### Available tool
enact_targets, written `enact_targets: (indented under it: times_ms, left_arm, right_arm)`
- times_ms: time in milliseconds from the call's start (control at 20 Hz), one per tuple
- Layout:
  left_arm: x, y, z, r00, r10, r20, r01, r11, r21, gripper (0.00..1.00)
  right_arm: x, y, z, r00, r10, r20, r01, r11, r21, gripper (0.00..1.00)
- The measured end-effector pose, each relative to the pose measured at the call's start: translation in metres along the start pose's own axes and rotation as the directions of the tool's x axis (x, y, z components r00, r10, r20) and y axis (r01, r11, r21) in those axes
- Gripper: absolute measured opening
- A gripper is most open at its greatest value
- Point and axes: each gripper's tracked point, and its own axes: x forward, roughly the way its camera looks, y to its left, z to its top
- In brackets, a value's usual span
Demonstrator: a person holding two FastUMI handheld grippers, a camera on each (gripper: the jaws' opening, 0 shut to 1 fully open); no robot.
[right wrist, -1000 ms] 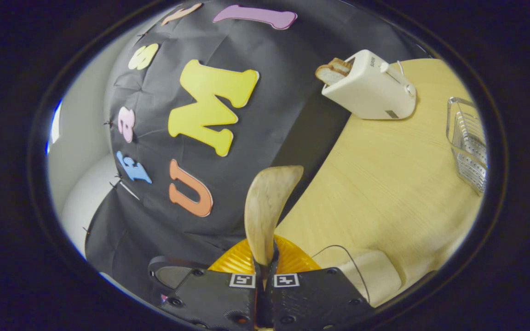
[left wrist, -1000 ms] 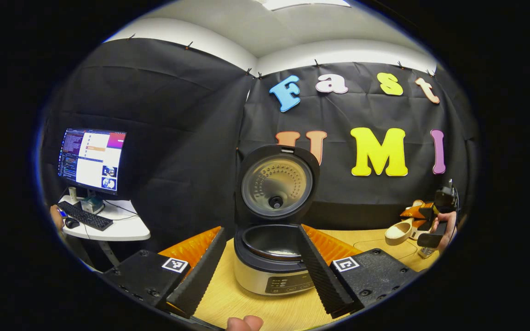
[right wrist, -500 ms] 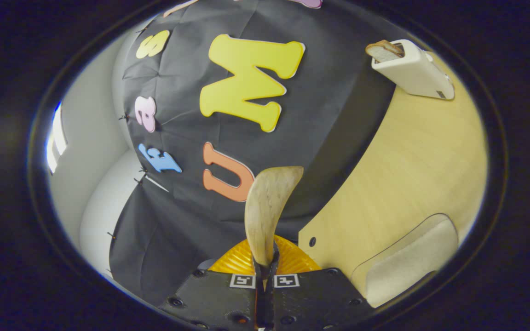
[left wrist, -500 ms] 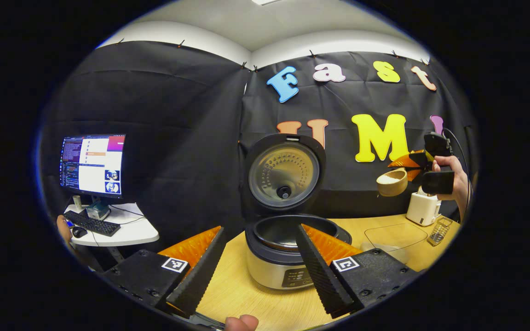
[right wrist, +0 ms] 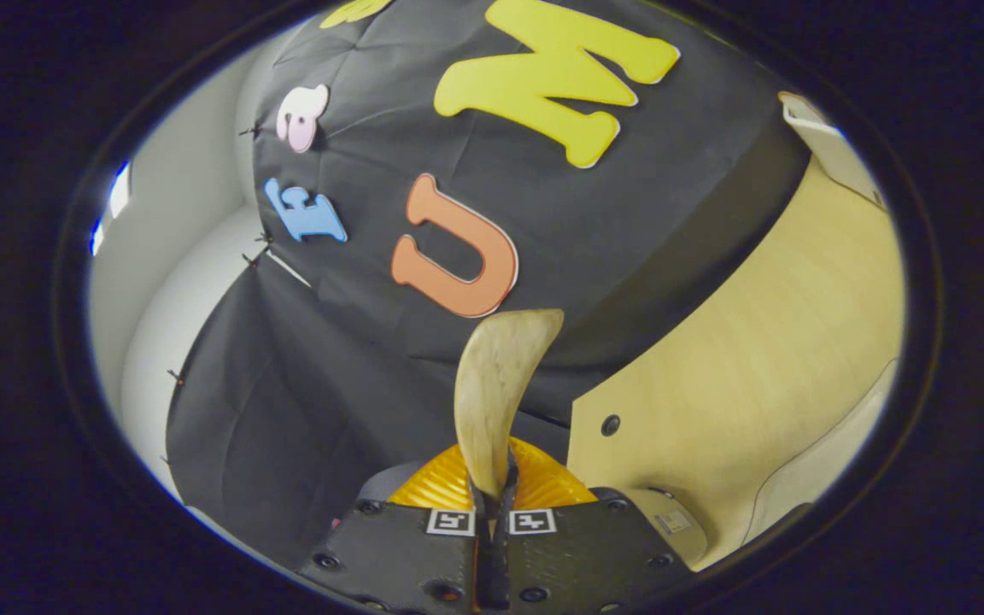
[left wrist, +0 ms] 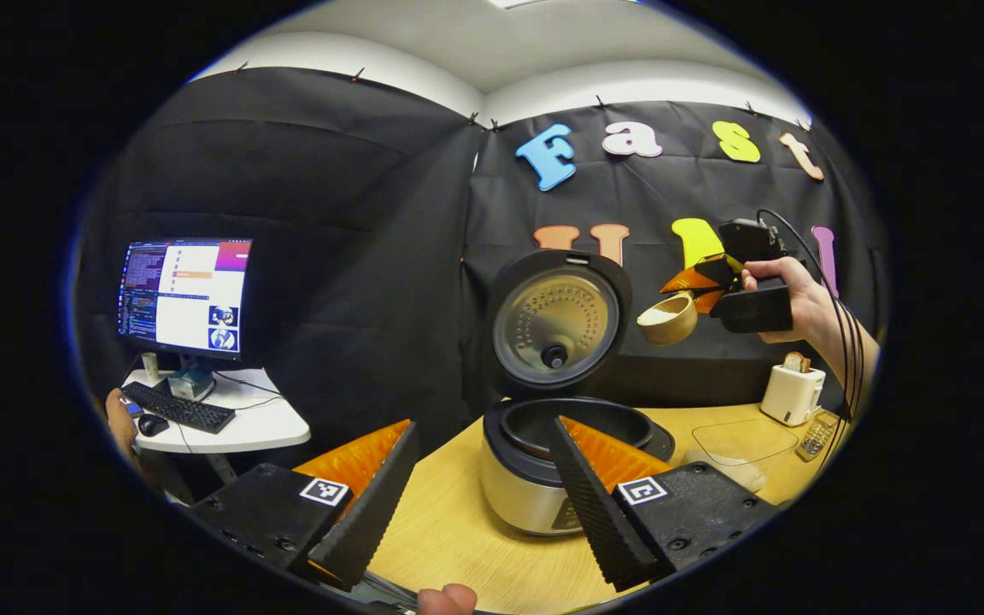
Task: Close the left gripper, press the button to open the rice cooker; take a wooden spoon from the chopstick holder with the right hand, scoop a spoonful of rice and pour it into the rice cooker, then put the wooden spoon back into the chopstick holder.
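Left gripper view: the left gripper [left wrist: 482,491] hangs low over the worktop [left wrist: 449,538] with its fingers [left wrist: 372,504] spread wide and nothing between them. Just beyond the fingers stands the rice cooker [left wrist: 543,465], its round lid [left wrist: 556,323] raised upright and the dark inner pot exposed. Up and to the right of the lid, well above the worktop, a hand [left wrist: 799,299] carries the right gripper [left wrist: 705,295], which holds the wooden spoon [left wrist: 668,318] with its bowl toward the cooker lid. A white toaster [left wrist: 791,391] stands at the worktop's far right; a monitor [left wrist: 184,295] and keyboard [left wrist: 176,408] sit on a side desk at left.

Right gripper view: the right gripper's fingers [right wrist: 543,555] are pressed together, pinching the spoon's handle; the spoon [right wrist: 496,384] rises ahead, seen edge-on against the booth wall.
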Motion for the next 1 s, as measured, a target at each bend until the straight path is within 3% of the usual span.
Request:
enact_targets:
  times_ms: [350,1000]
  left_arm:
    - [0.001,0.008,-0.005,1.0,0.018,-0.015,-0.018,1.0,-0.015,0.98]
    - [-0.002,0.013,-0.001,0.999,0.039,-0.017,-0.039,0.999,-0.015,0.98]
  right_arm:
    - [0.02,0.019,-0.006,0.997,-0.053,0.057,0.065,0.969,-0.238,0.0]
    - [0.024,0.031,-0.022,0.995,-0.087,0.051,0.1,0.932,-0.348,0.0]
